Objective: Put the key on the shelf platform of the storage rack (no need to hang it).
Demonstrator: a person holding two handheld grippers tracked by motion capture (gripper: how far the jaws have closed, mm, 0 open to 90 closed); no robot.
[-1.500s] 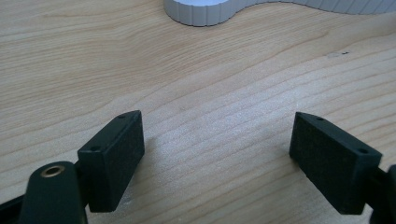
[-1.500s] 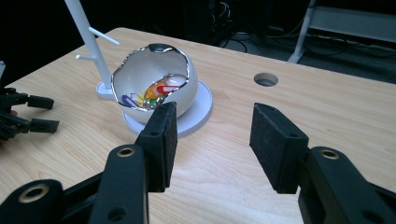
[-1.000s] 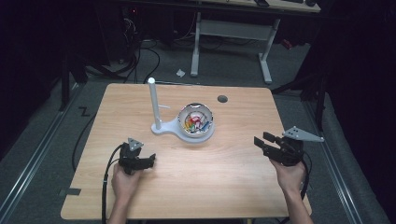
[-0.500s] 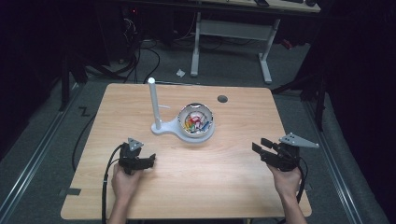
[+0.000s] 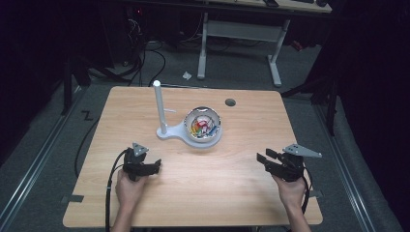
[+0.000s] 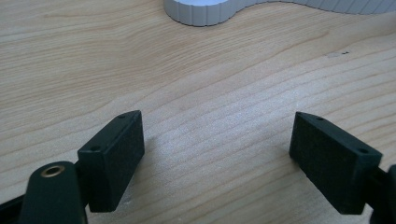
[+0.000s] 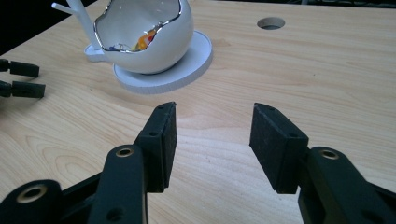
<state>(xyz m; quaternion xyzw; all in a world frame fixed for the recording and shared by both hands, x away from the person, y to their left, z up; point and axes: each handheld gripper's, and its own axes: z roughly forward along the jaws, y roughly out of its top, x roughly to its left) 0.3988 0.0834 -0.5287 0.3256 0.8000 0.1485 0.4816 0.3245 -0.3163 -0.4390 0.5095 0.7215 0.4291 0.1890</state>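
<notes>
On the counter (image 5: 241, 183), ahead and between both grippers, a white stand (image 5: 167, 131) carries a bowl (image 5: 203, 124) with colourful pieces. Left gripper (image 5: 153, 166) and right gripper (image 5: 263, 160) rest wide and empty. I would approach slowly, keeping the bowl centred between the jaws.

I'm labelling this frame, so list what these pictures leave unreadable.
- Contents of the bowl: coloured bits too small in the high view; in the right gripper view its wall hides most.
- White stand: cut off by the top edge in the left gripper view, so just its base rim shows.
- Floor beyond the table: too dark to read.
</notes>
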